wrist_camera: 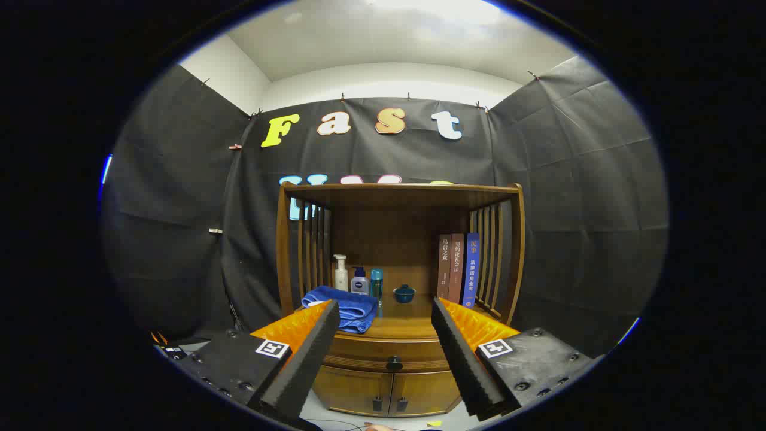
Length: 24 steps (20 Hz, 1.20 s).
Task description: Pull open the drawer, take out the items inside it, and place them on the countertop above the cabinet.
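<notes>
Standing against the black cloth wall, the wooden cabinet is the biggest thing ahead: an open shelf with slatted sides above, a countertop inside it, then a drawer and a pair of lower doors beneath.

On the countertop, a folded blue towel lies to the left, touching nothing but the wood. Behind it stand a white pump bottle, a small blue-capped bottle and a slim teal bottle, close together. A small dark-blue lidded bowl sits near the middle, and three upright books lean at the right.

The drawer is shut, its front flush with the frame. It runs wide from side to side, its long axis level and crossways to the fingers, its face turned straight toward the gripper. Its small dark round knob sits at the centre of that face.

The gripper's fingers are spread wide apart with nothing between them. The knob lies beyond the fingertips and lower than them, roughly on the midline between the two fingers, and well apart from both. I judge that the coming move calls for dropping and advancing so the fingers straddle the knob, then pulling straight back. What is inside the drawer cannot be seen.
</notes>
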Motion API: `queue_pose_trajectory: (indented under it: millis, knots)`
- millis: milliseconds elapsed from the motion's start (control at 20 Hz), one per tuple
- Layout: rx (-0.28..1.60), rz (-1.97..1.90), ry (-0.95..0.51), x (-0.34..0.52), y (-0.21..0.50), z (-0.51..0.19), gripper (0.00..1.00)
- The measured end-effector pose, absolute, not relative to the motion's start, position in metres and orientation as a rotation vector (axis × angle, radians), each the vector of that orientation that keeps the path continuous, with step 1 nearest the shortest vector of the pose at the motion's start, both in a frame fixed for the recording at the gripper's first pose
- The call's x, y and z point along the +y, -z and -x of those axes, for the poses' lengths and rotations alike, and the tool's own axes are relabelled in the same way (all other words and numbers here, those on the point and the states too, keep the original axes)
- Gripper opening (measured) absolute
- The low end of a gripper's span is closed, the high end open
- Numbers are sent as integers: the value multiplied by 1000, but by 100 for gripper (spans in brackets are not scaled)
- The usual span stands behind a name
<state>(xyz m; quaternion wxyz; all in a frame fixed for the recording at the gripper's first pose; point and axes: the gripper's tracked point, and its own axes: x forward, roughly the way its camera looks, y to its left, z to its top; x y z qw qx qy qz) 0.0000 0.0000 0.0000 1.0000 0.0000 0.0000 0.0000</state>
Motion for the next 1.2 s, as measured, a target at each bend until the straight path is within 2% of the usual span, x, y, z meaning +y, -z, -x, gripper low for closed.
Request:
queue_pose_trajectory:
  millis: [1200]
  knots:
    - [25,-7,18,-5,11,-2,99]
